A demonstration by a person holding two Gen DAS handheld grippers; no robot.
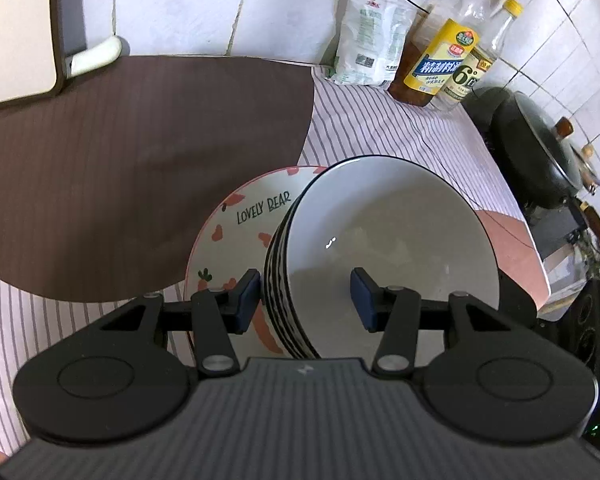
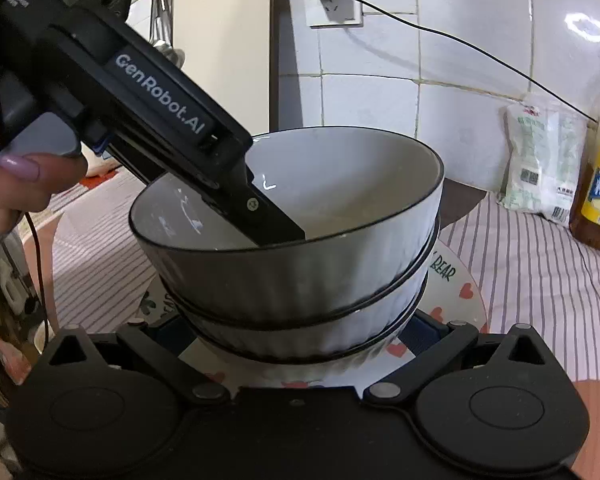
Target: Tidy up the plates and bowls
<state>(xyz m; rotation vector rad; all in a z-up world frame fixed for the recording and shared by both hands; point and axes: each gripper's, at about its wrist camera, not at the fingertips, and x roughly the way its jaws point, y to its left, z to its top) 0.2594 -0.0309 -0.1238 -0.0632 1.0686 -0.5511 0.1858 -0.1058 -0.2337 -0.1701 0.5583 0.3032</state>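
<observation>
Together, we held bowls over the plate

Our left hand-held gripper (image 1: 305,300) straddled the stacked bowls' (image 1: 380,248) rim, half-open, steadying them; the right hand-held gripper (image 2: 296,336) cradled the stack above the "Lovely Bear" plate (image 1: 236,240), grip unclear.

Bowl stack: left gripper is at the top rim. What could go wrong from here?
1. The left gripper straddles one wall of the top bowl with its jaws not yet clamped. A one-sided rim pinch may let the bowl tilt or slip.
2. The top bowl is nested in the lower bowl, so lifting might drag that along.
3. The right gripper flanks the lower bowl. A nudge could slide the stack on the plate.
</observation>
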